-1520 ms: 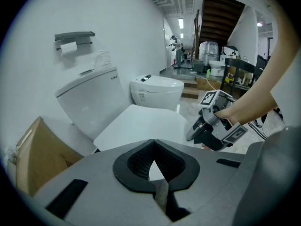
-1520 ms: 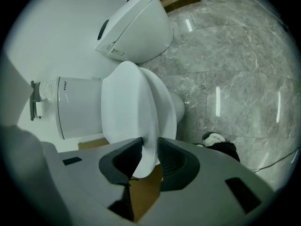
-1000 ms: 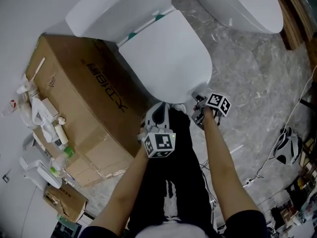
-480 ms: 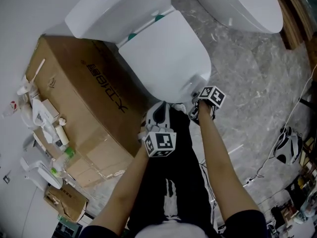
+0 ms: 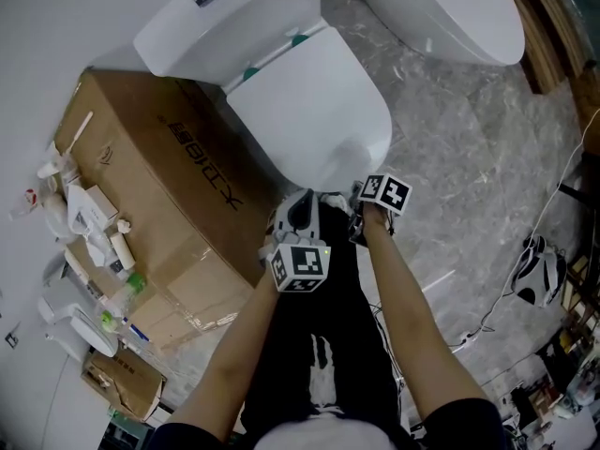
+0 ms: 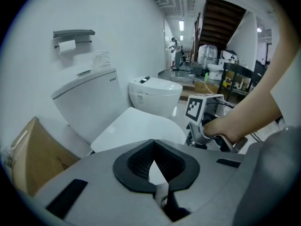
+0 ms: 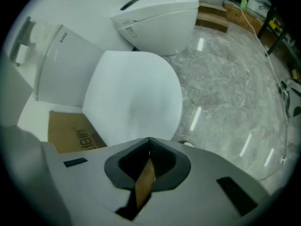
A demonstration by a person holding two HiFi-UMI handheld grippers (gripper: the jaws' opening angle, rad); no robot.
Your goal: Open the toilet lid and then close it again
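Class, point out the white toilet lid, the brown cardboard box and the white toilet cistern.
white toilet lid [image 5: 309, 111], head view, middle of its top
brown cardboard box [image 5: 150, 204], head view, its printed top face
white toilet cistern [image 5: 248, 17], head view, its top cover

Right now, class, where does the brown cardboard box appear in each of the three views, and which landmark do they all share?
Head view: the cardboard box lies at left, beside the toilet.
Left gripper view: the box is at the lower left edge.
Right gripper view: the box is at lower left, next to the lid.
Shared landmark: the closed white toilet lid.
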